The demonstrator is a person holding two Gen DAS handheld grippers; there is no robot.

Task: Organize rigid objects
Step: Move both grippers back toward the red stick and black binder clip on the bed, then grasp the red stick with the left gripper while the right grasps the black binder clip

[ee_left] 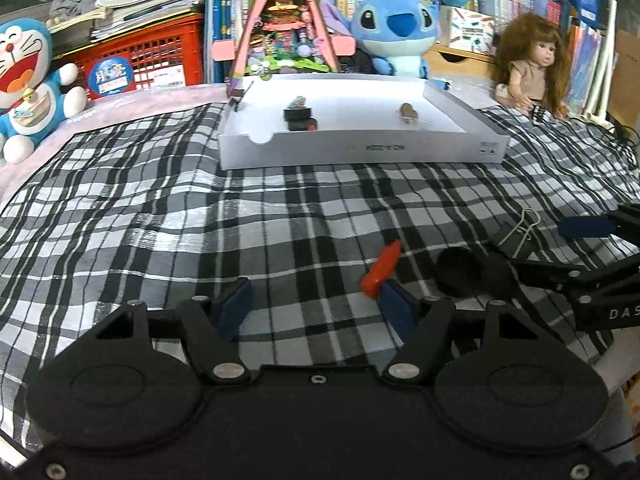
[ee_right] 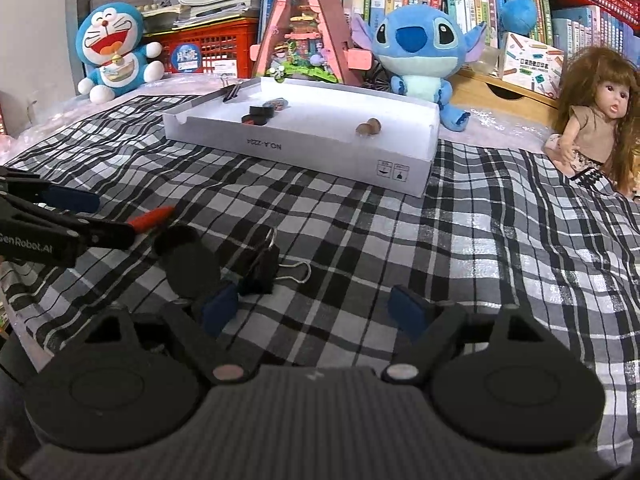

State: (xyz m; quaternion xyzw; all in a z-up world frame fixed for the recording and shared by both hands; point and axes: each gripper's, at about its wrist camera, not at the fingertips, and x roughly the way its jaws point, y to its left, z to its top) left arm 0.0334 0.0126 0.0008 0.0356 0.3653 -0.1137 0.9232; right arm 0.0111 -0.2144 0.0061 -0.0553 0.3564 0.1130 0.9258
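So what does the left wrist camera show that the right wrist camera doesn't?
Only the left wrist view shows the left gripper from behind, jaws open, the red piece by its right finger. Only the right wrist view shows the right gripper from behind, open, beside the binder clip. Both show the white tray, black disc, checked cloth, Stitch plush and doll.

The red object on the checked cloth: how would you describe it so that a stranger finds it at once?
Start at the white tray on the checked cloth, then come toward the camera to the small items lying before the open left gripper. The red object lies by that gripper's right finger, left of a black disc and a black binder clip. It alone is red.
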